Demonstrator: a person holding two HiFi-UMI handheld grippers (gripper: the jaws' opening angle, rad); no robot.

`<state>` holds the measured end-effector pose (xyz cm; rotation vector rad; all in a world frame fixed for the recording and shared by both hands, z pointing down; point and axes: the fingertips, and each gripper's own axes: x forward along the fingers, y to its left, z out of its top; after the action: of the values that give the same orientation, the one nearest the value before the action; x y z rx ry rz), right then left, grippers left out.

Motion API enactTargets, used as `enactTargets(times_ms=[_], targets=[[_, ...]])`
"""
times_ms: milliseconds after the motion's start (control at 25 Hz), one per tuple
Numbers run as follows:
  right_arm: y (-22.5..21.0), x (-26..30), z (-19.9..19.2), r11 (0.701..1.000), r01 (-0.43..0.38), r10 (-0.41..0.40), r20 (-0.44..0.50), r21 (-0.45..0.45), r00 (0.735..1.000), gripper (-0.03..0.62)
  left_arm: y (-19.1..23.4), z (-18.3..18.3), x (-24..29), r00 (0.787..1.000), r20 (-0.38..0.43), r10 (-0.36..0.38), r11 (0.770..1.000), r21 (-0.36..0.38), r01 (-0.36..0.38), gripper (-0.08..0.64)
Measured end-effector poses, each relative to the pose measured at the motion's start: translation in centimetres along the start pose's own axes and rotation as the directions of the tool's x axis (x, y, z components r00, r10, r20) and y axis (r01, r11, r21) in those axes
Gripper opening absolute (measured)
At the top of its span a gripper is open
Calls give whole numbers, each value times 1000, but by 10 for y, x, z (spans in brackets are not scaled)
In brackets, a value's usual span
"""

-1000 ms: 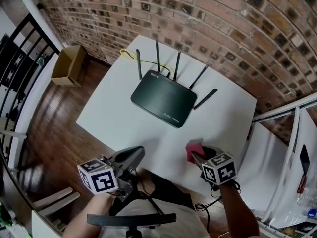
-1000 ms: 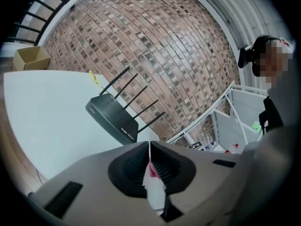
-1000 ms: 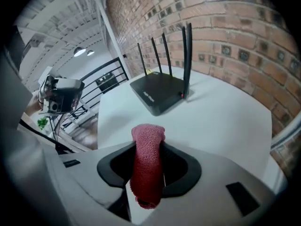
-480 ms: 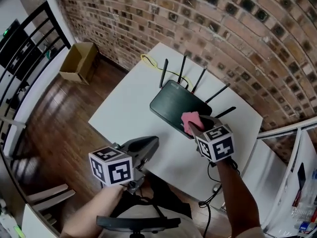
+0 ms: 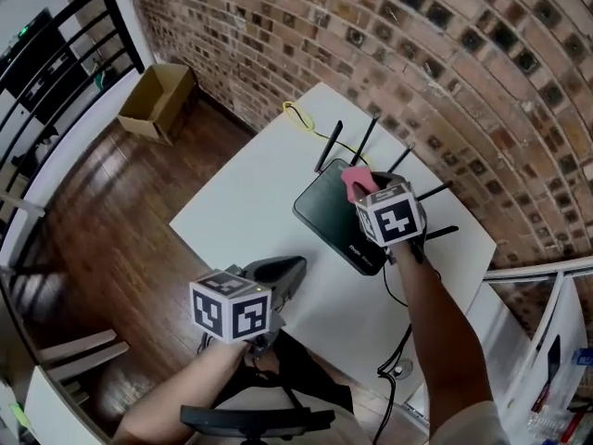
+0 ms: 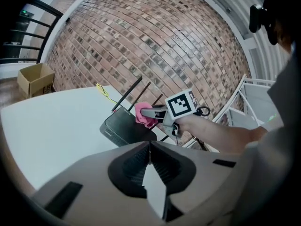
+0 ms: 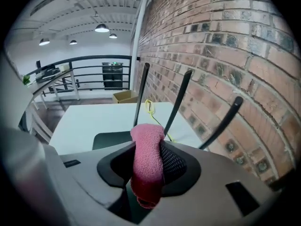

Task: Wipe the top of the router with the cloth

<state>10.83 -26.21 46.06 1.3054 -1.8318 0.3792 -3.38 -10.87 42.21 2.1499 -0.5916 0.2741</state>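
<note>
Pinching a fuzzy pink cloth, right tool over the flat black router; left tool closed, empty.

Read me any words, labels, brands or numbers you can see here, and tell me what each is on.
Router: small pale print near one edge, too blurred to read.
Marker cubes on the left gripper and right gripper: square patterns only, no letters.
Cardboard box: no print visible.
Nothing legible to quote.
</note>
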Motion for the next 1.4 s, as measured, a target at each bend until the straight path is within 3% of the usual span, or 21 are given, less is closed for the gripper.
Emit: enactTargets(times_ms=[280, 440, 640, 800, 1040, 1200, 1400], targets=[[6, 52, 36, 989, -1, -4, -33, -145, 999, 153, 12, 5, 7, 1000, 6, -9, 1000, -27, 9, 17], [-7, 73, 26, 990, 25, -44, -130, -138, 991, 152, 23, 5, 5, 1000, 8, 0, 999, -42, 0, 17], [-1, 88, 17, 980, 3, -45, -207, -200, 977, 147, 28, 2, 5, 1000, 4, -5, 999, -51, 6, 17], [4, 88, 20, 982, -31, -10, -217, -186, 976, 141, 24, 1, 5, 1000, 2, -19, 998, -52, 19, 17], [32, 83, 26, 974, -148, 118, -178, -170, 977, 141, 21, -5, 6, 1000, -7, -22, 998, -55, 21, 17], [37, 80, 12, 970, -163, 121, -221, -183, 968, 141, 20, -3, 4, 1000, 4, -19, 998, -57, 19, 17], [64, 69, 8, 954, -230, 185, -226, -194, 957, 141, 18, -7, 3, 1000, 4, -14, 998, -61, 14, 17]])
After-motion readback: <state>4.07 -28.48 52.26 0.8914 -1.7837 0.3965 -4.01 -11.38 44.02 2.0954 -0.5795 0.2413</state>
